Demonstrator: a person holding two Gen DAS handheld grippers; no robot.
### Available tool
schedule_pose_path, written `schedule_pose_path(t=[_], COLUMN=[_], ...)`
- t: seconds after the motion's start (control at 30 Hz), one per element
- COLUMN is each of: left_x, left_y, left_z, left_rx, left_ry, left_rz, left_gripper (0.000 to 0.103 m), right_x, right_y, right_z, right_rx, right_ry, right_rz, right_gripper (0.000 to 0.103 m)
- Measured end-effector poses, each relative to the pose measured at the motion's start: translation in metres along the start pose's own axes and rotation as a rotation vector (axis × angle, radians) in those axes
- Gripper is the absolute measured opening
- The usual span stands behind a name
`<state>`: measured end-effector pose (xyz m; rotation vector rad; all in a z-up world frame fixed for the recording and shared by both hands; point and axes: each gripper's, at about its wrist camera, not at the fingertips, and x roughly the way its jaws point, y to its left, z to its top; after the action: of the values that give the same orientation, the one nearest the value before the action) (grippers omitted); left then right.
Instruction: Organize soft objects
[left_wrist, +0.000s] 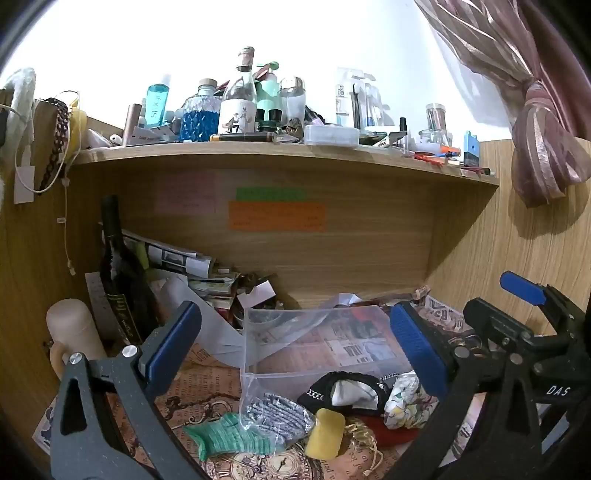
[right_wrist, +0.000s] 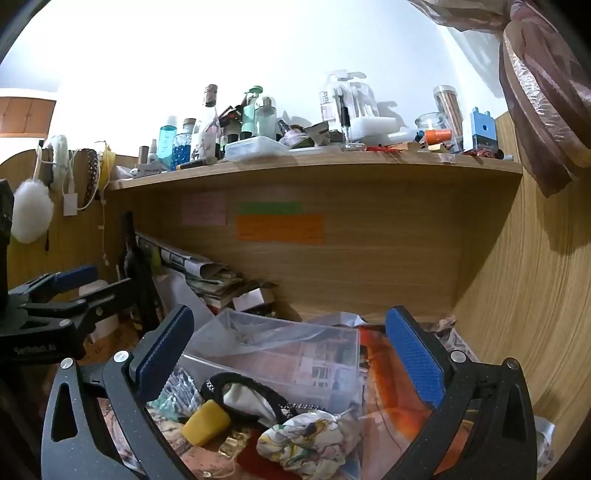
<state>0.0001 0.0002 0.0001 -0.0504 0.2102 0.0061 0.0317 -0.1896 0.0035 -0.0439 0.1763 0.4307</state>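
Observation:
A pile of soft things lies on the desk in front of a clear plastic box (left_wrist: 325, 343): a yellow sponge (left_wrist: 325, 432), a black-and-white fabric pouch (left_wrist: 347, 391), a floral cloth (left_wrist: 402, 402), a green knit piece (left_wrist: 225, 435) and a grey patterned cloth in a plastic bag (left_wrist: 277, 413). My left gripper (left_wrist: 295, 343) is open and empty above the pile. My right gripper (right_wrist: 291, 354) is open and empty over the same pile: sponge (right_wrist: 207, 422), pouch (right_wrist: 243, 398), floral cloth (right_wrist: 310, 443), box (right_wrist: 280, 354). The right gripper also shows at the right of the left wrist view (left_wrist: 524, 314).
A wooden shelf (left_wrist: 280, 151) crowded with bottles and jars runs above. A dark wine bottle (left_wrist: 118, 273), stacked papers (left_wrist: 177, 258) and a cream roll (left_wrist: 74, 325) stand at the left. Wooden walls close in the back and right. A curtain (left_wrist: 546, 122) hangs at the upper right.

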Motion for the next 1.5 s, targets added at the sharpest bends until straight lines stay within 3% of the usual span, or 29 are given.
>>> schedule_pose_path(t=[1.5], left_x=[0.0046], left_y=[-0.0024], left_z=[-0.0055], left_rx=[0.018], left_ry=[0.006], left_rz=[-0.013], left_gripper=[0.103], right_x=[0.0029], right_y=[0.0021], right_z=[-0.0023], right_rx=[0.027], right_ry=[0.011], right_rz=[0.014], right_gripper=[0.103])
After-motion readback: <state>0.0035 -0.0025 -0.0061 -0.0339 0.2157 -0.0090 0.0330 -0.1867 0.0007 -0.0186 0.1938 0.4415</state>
